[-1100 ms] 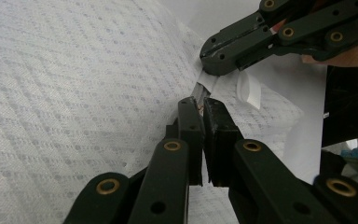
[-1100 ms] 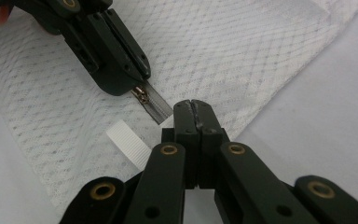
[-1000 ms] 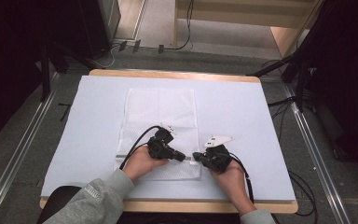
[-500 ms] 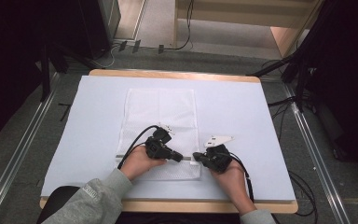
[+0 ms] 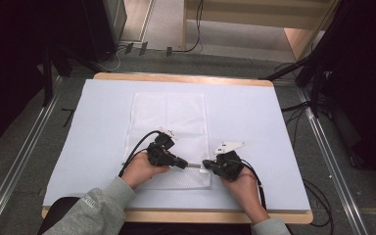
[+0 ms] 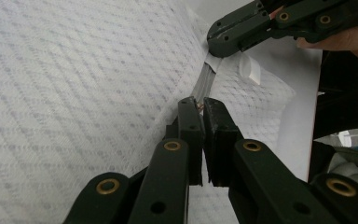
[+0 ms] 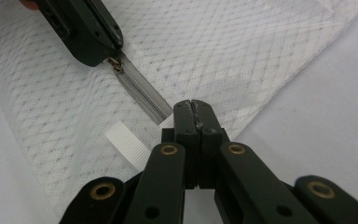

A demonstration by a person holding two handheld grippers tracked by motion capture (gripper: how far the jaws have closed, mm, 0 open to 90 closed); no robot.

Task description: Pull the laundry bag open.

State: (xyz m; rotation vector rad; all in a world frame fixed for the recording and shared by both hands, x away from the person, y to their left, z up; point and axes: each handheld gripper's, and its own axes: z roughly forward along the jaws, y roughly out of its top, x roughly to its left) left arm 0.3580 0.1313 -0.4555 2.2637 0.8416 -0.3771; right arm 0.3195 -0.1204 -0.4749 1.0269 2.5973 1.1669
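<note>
So a white mesh zip bag (image 5: 169,139) lies flat mid-worktop (image 5: 254,122). Left claw (image 6: 199,103) is clamped on the zipper pull (image 7: 117,65), right claw (image 7: 192,108) pinched on the bag's zipper end (image 7: 165,122). Looks like mid-zip; next probably means sliding the pull along while the right anchors.

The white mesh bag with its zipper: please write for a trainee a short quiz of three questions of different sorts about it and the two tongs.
1. True or false: the mesh bag lies flat on the table.
2. The left tongs are shut on which part? A) the zipper pull B) the white ribbed tab C) a cable
3. Fill in: the right tongs pinch the end of the ____.

Key: 1 true; 2 A; 3 zipper.
</note>
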